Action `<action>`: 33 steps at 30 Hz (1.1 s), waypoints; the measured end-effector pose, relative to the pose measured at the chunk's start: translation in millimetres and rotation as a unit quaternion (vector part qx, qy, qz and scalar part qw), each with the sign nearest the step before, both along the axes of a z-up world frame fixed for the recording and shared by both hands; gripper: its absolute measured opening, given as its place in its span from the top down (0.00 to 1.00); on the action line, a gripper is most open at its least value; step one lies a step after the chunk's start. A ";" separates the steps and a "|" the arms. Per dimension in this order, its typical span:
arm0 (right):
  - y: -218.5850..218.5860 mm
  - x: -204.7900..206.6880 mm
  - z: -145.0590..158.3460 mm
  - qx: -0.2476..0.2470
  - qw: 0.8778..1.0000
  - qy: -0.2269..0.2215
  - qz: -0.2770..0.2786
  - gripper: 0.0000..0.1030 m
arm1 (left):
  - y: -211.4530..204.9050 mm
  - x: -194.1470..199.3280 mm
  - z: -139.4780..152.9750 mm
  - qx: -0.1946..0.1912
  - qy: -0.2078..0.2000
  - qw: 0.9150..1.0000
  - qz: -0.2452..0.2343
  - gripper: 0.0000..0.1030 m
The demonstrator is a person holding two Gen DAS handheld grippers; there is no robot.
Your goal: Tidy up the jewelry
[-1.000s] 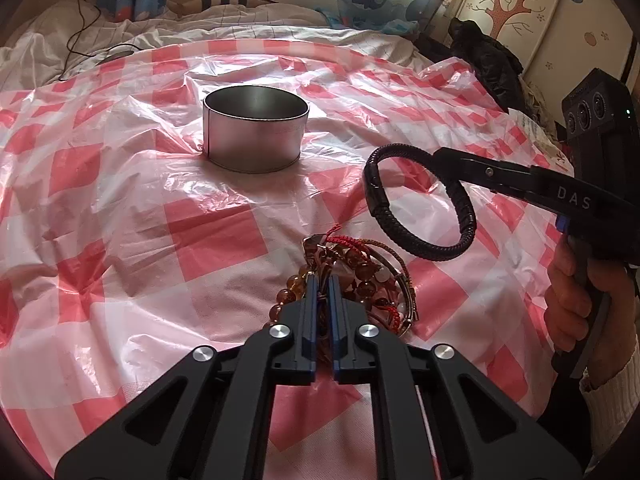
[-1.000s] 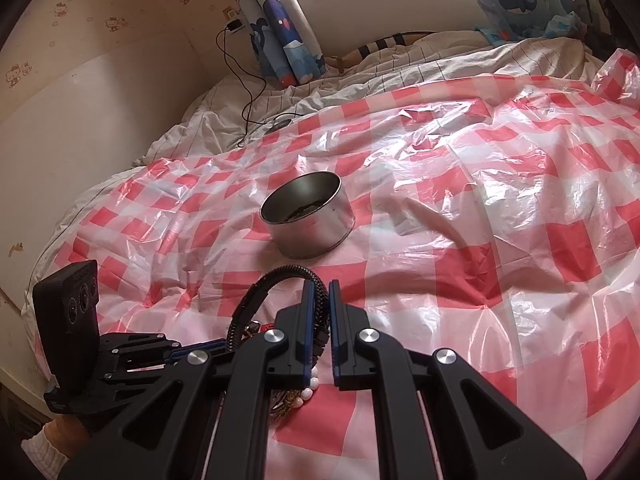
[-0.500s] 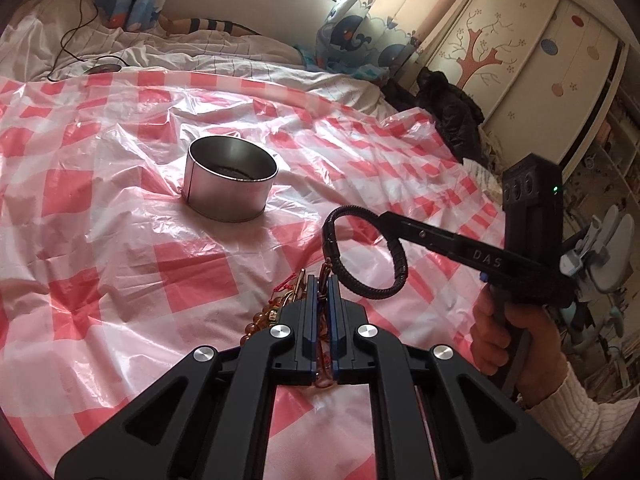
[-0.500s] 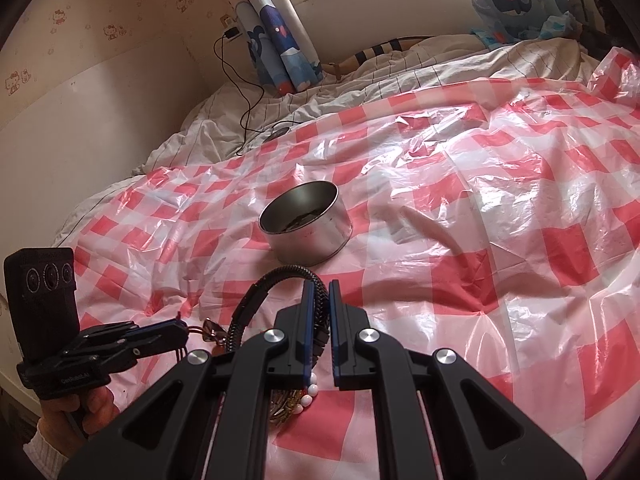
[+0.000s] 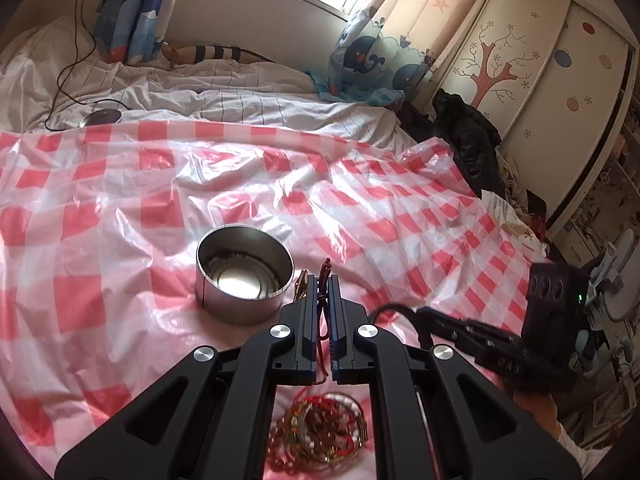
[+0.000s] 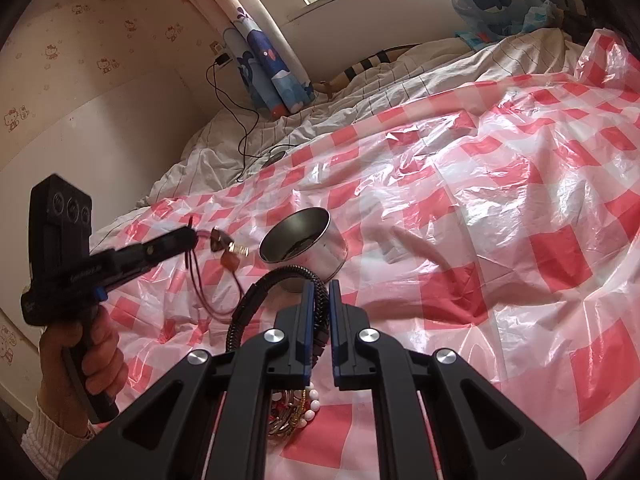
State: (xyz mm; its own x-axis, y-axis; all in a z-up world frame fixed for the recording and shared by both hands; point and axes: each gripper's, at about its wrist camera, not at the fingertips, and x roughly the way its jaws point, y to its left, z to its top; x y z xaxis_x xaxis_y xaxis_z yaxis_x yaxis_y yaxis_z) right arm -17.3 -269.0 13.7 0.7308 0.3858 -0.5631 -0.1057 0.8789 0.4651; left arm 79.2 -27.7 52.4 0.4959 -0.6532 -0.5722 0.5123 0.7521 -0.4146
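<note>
My left gripper [image 5: 323, 280] is shut on a dark red cord necklace [image 5: 320, 332], held in the air just right of the steel bowl [image 5: 244, 276]. In the right wrist view the left gripper [image 6: 190, 236] shows the cord hanging in a loop with a brown pendant [image 6: 228, 252] dangling left of the steel bowl [image 6: 304, 244]. My right gripper [image 6: 320, 288] is shut on a black braided bracelet [image 6: 256, 300], held above the bedcover in front of the bowl. A pile of bead bracelets [image 5: 320, 428] lies on the cover below both grippers. The bowl's bottom holds something dark.
A crinkled red-and-white checked plastic sheet [image 5: 120, 220] covers the bed. White bedding with a black cable [image 6: 240, 136] lies behind it. Dark clothes [image 5: 468, 140] are heaped at the right edge by a wardrobe. A hand [image 6: 80, 352] grips the left handle.
My left gripper has risen off the bead pile with the cord necklace and now hangs beside the bowl. The right gripper has stayed in place with the black bracelet.
</note>
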 end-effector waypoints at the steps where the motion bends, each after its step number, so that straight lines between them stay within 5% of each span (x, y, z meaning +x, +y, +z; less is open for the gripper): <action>1: -0.9 0.2 0.0 0.002 1.000 0.000 0.000 0.92 | -3.9 7.9 1.9 -0.001 -0.002 1.000 0.004 0.96; 7: -2.0 1.3 0.2 0.005 1.000 -0.003 0.000 0.92 | -16.9 67.0 -27.9 0.023 0.017 0.998 0.054 0.96; 11: -1.7 1.1 0.5 0.000 1.000 -0.005 0.000 0.92 | -29.7 101.3 -80.0 0.157 0.085 0.981 0.077 0.95; 15: 1.9 5.6 0.9 -0.014 1.000 -0.004 0.001 0.92 | -8.6 84.3 -67.3 0.144 0.074 0.983 0.083 0.84; 17: 5.8 13.5 4.2 -0.019 1.000 -0.006 0.004 0.92 | 1.5 66.7 -54.0 0.158 0.052 0.981 0.100 0.44; 18: 8.4 17.3 6.6 -0.020 1.000 -0.009 0.007 0.92 | 7.7 56.0 -47.3 0.159 0.036 0.981 0.104 0.41; 22: 24.8 45.2 11.3 -0.033 0.999 -0.017 0.013 0.92 | 38.0 15.5 -35.7 0.146 0.017 0.983 0.112 0.39; 27: 57.8 98.2 1.8 -0.053 0.998 -0.011 0.018 0.92 | 75.3 -24.5 -55.1 0.121 0.035 0.980 0.151 0.33; 33: 77.2 142.6 -22.5 -0.085 0.996 0.018 0.007 0.92 | 69.8 -27.8 -83.0 0.117 0.072 0.983 0.126 0.33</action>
State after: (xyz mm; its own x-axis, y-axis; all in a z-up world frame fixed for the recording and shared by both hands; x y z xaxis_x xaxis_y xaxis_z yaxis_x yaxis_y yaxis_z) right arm 125.3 -191.8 -8.8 0.7043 0.2929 -0.6466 -0.1049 0.9439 0.3133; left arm 51.3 42.1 -30.6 0.5288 -0.3626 -0.7674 0.2462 0.9308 -0.2701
